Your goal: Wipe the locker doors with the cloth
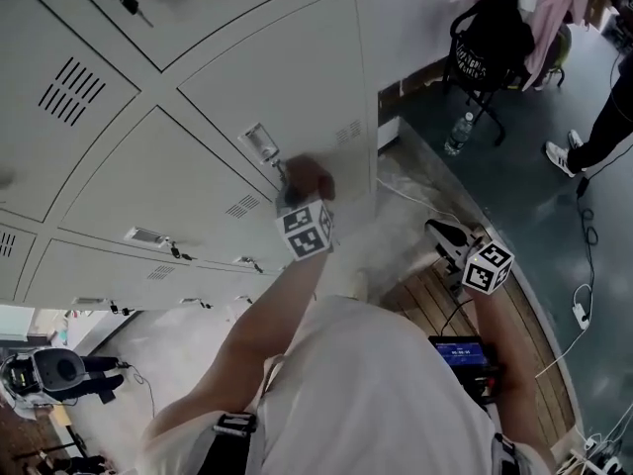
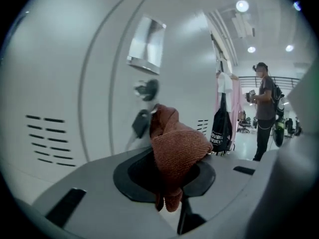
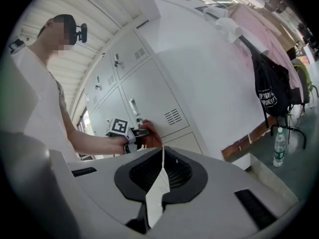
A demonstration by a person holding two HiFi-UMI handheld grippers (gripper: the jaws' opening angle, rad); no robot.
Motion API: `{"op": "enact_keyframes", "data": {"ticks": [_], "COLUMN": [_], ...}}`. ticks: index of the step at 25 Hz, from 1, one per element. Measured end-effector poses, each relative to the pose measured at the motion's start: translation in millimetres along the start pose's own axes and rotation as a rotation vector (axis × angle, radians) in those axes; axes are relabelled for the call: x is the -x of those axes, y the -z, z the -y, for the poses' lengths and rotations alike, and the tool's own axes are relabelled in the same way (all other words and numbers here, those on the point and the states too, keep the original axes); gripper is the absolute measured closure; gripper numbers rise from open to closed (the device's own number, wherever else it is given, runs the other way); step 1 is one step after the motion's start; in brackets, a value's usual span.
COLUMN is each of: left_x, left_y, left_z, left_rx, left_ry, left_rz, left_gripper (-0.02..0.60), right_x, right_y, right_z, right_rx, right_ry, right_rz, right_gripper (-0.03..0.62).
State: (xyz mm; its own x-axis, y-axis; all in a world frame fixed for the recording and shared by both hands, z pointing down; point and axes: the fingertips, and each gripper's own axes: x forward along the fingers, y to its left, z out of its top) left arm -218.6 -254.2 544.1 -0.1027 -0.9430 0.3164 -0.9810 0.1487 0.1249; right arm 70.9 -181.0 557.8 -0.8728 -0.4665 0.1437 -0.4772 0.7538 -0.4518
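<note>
On the locker door (image 2: 174, 59), the metal handle (image 2: 147, 46) and the key (image 2: 146, 89) with its hanging tag (image 2: 140, 124) stick out just in front of the left claw (image 2: 172, 180). To their right, as far as the vent slots (image 2: 202, 126), the door face is flat and free.

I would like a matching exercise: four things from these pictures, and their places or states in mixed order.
1. rust-red knitted cloth
2. right gripper
3. clear plastic water bottle
4. black fabric bag

a. stands on the floor
b. shut, nothing in it
c. hangs beside pink clothing
d. clamped in the left gripper

Pairs: 1-d, 2-b, 3-a, 4-c.
</note>
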Motion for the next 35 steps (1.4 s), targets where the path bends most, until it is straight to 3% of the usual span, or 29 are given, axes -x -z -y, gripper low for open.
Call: {"op": "enact_keyframes", "data": {"ticks": [3,5,9,11,13,16,19,21,24,26,31,35], "left_x": [32,52,74,69,60,41,22,12,12,7,-26,-58], "left_y": [2,-9,-65,-80,-69,-29,-11,-12,-39,-50,-54,-59], "left_z": [-43,-65,-63,-53,-48,-44,-24,-6,5,14,64,115], "left_rx": [0.002,-0.040,-0.247,-0.316,-0.305,-0.229,-0.199,-0.178,-0.070,-0.021,-0.052,-0.140], "left_ry": [-0.073,-0.105,-0.089,-0.092,-0.106,-0.111,-0.064,-0.028,-0.047,-0.043,0.036,0.089], "left_rz": [0.011,0.034,0.157,0.179,0.143,0.029,-0.015,0.012,0.113,0.130,0.106,0.102], "left_gripper": [0.509,0.509,0.509,0.509,0.509,0.509,0.509,0.509,0.509,0.509,0.509,0.509], "right_x": [-9,-14,-20,-22,-23,-17,-3,6,12,16,31,39], "right_y": [4,6,6,8,10,11,11,10,7,5,7,4], "right_z": [-5,-7,-7,-8,-11,-11,-3,3,7,10,15,18], "right_rx": [0.005,0.005,0.007,0.007,0.005,0.008,0.004,-0.006,-0.007,-0.007,-0.021,-0.023], "right_ry": [-0.034,-0.051,-0.070,-0.075,-0.076,-0.071,-0.033,-0.002,0.020,0.033,0.077,0.104], "right_rz": [-0.019,-0.028,-0.037,-0.036,-0.036,-0.042,-0.040,-0.028,-0.014,-0.010,0.004,0.025], "right_gripper": [0.576,0.576,0.576,0.576,0.576,0.576,0.576,0.576,0.576,0.576,0.576,0.576]}}
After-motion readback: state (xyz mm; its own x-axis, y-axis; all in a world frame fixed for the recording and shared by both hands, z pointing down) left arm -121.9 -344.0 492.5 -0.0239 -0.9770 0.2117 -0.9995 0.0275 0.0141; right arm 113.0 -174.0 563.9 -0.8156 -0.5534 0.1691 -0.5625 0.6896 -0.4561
